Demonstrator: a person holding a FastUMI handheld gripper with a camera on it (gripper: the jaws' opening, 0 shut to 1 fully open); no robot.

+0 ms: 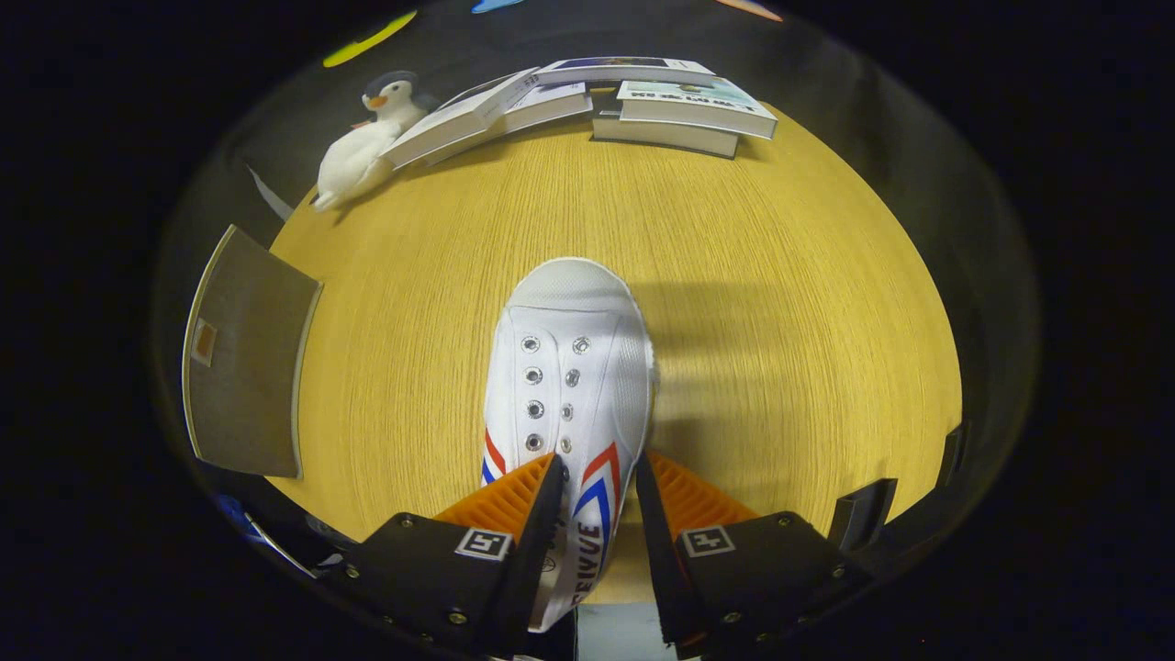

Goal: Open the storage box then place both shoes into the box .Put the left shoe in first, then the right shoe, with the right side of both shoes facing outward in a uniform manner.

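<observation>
While the white shoe (569, 386) sits at frame centre on the wooden table (780, 275), toe pointing away, the gripper (597, 496) at lower centre has its fingers on either side of the heel end; whether both actually press on it cannot be told. Grey box lid (243, 353) lies mid-left; stuffed penguin (363, 142) upper left, next to books (587, 106) at top centre.

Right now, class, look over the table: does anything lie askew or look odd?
Yes. The white shoe has empty eyelets, no laces. It sits between the gripper fingers, whose grip on it is unclear. At the table's far edge, the books lie fanned unevenly, and a toy penguin has toppled against them.
</observation>
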